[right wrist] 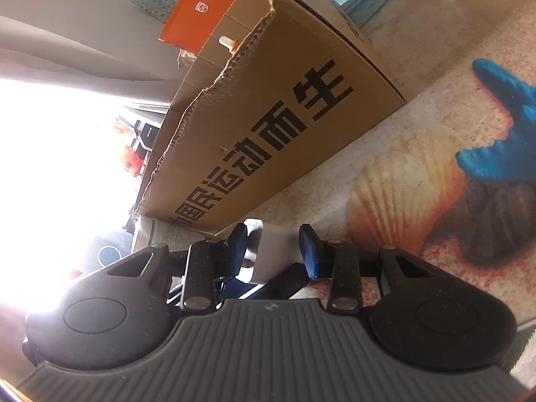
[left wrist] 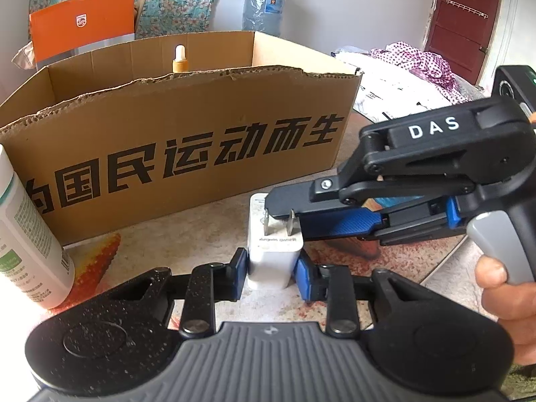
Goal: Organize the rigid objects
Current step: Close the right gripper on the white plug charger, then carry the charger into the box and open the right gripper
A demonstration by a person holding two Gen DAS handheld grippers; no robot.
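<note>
White plastic plug adapter (left wrist: 273,261) clamped upright in left tongs (left wrist: 273,268) above desk (left wrist: 207,214); right tongs (left wrist: 294,217) spread around its prongs. Could twist free if tugged unevenly.

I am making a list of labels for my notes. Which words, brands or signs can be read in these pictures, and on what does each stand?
"国民运动而生": black print on the brown cardboard box.
"DAS": white letters on the black right gripper.
Philips shield logo: on the orange carton; too small to read.
White plug charger, held in the left gripper: grey print, too small.
White and green bottle: print blurred.
</note>
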